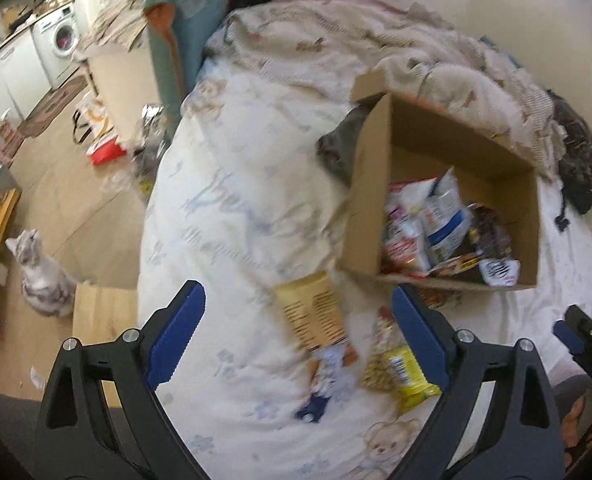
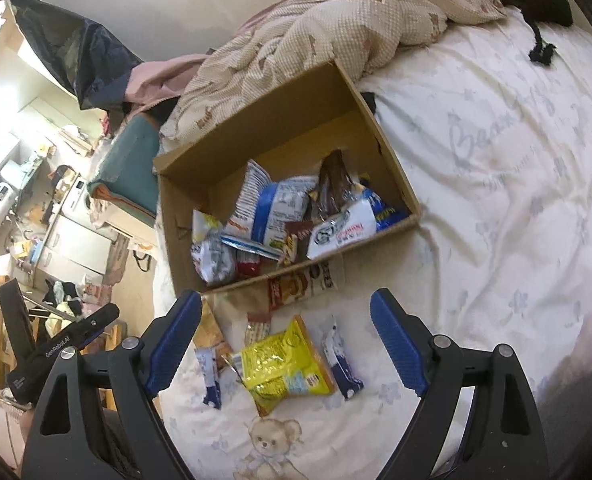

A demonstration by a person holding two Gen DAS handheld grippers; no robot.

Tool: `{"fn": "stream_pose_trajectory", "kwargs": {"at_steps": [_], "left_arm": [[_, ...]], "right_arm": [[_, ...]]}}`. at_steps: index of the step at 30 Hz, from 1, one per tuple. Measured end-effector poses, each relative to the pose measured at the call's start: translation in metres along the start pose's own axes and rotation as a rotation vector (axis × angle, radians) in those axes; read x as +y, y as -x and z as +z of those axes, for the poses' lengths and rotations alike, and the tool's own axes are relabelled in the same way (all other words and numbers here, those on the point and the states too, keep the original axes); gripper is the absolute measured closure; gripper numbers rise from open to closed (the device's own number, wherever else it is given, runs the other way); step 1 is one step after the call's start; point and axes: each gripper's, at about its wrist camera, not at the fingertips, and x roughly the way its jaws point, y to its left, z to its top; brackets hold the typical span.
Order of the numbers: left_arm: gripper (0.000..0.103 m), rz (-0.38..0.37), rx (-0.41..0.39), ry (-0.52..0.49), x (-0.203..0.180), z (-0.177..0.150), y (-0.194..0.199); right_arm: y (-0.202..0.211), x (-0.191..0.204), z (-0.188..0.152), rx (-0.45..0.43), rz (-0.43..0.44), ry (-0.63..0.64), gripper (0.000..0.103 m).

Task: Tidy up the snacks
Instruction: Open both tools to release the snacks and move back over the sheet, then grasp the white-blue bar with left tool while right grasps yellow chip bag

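The bed (image 2: 496,184) carries the cardboard box (image 2: 388,152) at twelve o'clock, already part-filled with snacks. Loose packets lie below its near wall; the yellow packet (image 2: 283,364) sits at six o'clock. Both the right gripper (image 2: 285,340) and left gripper (image 1: 298,332) are spread apart, empty. Picking is underway; next probably means closing on that packet.

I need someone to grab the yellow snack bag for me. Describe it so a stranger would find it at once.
Start at the open cardboard box on the bed sheet. On the sheet just in front of it, loose snacks lie scattered; the yellow snack bag lies among them, above the printed teddy bear. It is the only bright yellow packet, flanked by two slim white-and-blue sachets.
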Motion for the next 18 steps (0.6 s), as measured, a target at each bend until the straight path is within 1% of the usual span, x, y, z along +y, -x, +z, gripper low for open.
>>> {"fn": "stream_pose_trajectory", "kwargs": {"at_steps": [3,6,7,8,10,12,13,14,15,17,18], "left_arm": [[0.010,0.015,0.063,0.034,0.012,-0.004,-0.012],[0.010,0.012,0.155,0.059,0.018,-0.016,-0.030],[0.010,0.008,0.181,0.056,0.017,-0.020,-0.035],[0.010,-0.005,0.234,0.045,0.012,-0.027,-0.046],[0.011,-0.028,0.302,0.026,0.003,-0.036,-0.061],[0.011,-0.017,0.343,-0.016,-0.010,-0.046,-0.075],[0.011,0.011,0.372,-0.075,-0.022,-0.055,-0.086],[0.011,0.023,0.399,-0.118,-0.030,-0.060,-0.094],[0.014,0.033,0.436,-0.169,-0.039,-0.067,-0.105],[0.039,0.043,0.467,-0.222,-0.050,-0.076,-0.117],[0.087,0.037,0.489,-0.233,-0.051,-0.079,-0.119]], "right_arm": [[-0.004,-0.002,0.000,0.009,-0.004,-0.015,0.014],[-0.009,-0.006,0.001,0.025,0.001,-0.042,0.014],[-0.010,-0.006,0.001,0.029,0.000,-0.047,0.014],[-0.011,-0.007,0.001,0.033,-0.001,-0.049,0.014],[-0.013,-0.008,0.002,0.041,-0.005,-0.055,0.014],[-0.015,-0.009,0.002,0.046,-0.003,-0.063,0.014],[-0.015,-0.010,0.002,0.048,-0.002,-0.066,0.014],[-0.015,-0.011,0.002,0.048,-0.002,-0.067,0.014],[-0.015,-0.011,0.002,0.048,-0.004,-0.068,0.014],[-0.015,-0.013,0.002,0.048,-0.006,-0.075,0.014],[-0.015,-0.014,0.002,0.051,-0.005,-0.080,0.014]]}}
